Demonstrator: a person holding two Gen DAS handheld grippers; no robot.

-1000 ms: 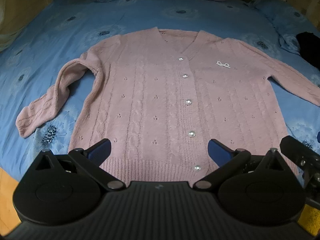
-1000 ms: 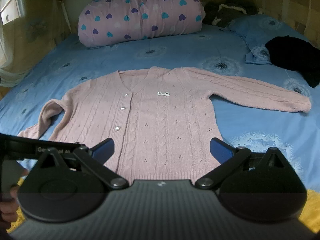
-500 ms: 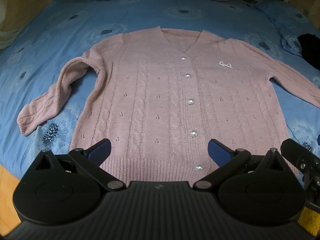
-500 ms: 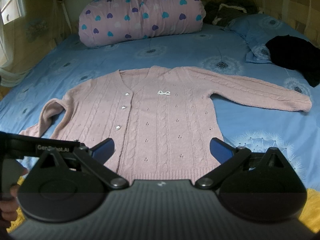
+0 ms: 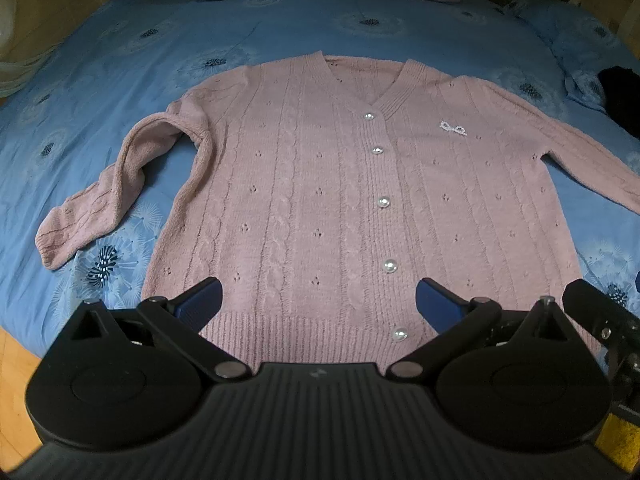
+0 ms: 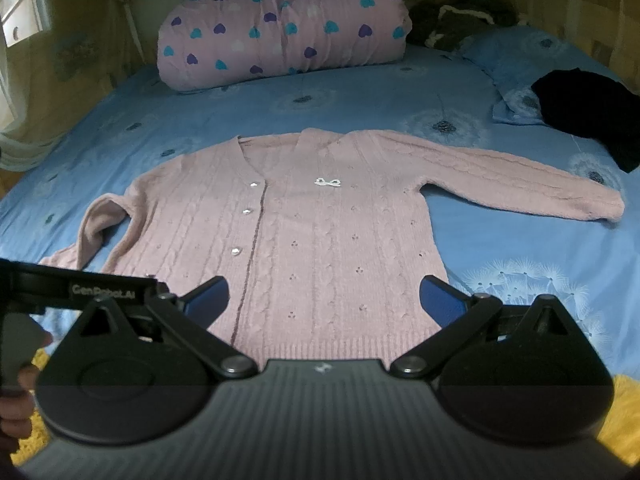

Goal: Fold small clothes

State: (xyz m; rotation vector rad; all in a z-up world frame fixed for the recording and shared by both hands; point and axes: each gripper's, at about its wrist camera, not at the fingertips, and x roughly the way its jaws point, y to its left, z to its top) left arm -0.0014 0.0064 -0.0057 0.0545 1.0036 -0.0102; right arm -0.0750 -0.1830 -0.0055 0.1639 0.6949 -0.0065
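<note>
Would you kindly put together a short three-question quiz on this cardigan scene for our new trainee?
1. True or false: the pink cardigan lies buttoned and flat on the blue bedsheet.
2. Which sleeve is stretched out straight?
A. the bent sleeve on the left of the views
B. the long sleeve on the right of the views
3. Fill in: the left gripper and right gripper both have their jaws ____ and hold nothing.

Key: 1 true; 2 B; 3 open.
</note>
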